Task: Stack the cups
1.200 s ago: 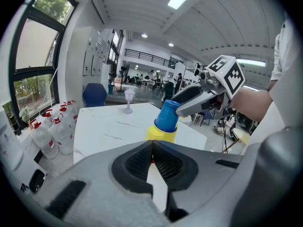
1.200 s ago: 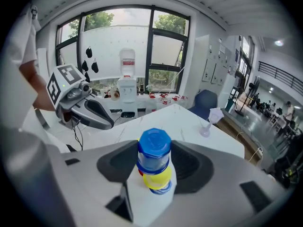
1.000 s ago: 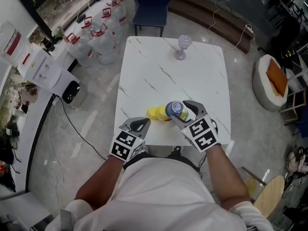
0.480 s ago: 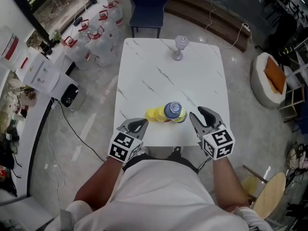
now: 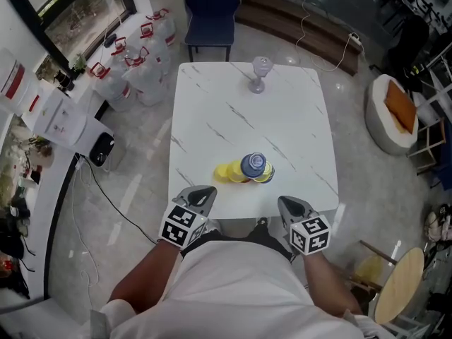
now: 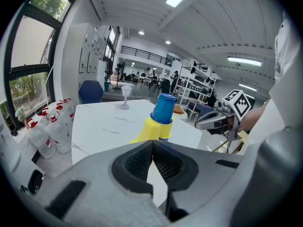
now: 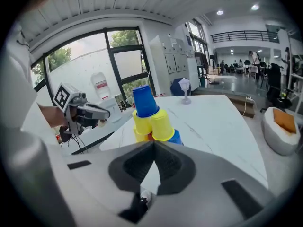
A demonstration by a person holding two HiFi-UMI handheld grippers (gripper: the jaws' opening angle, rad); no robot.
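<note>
Cups of yellow and blue plastic (image 5: 247, 169) are standing bunched in a little tower on the white marble-veined surface (image 5: 233, 111), toward its near edge and roughly midway across. An upturned blue cup (image 7: 144, 100) is sitting on top and yellow cups (image 7: 162, 124) are carrying it. In the right gripper view another blue one is showing low at the right of the pile, and something red is peeking out between them, too small for me to name. I am holding my left gripper (image 5: 200, 195) at the near edge, left of the tower, and its jaws are pressing flat together with nothing between them. I am holding my right gripper (image 5: 288, 205) at the same edge, to the right, and its jaws are likewise pressing together, pinching nothing. Both are hanging clear of the cups. Near the far edge a clear stemmed glass (image 5: 258, 74) is standing upright, well apart from the tower. Beyond that edge a dark blue chair (image 5: 210, 9) is facing the surface, and big clear water jugs with red handles (image 5: 134, 55) are crowding the floor by the far left corner. A white beanbag with an orange cushion (image 5: 381, 133) is lying on the floor to the right.
</note>
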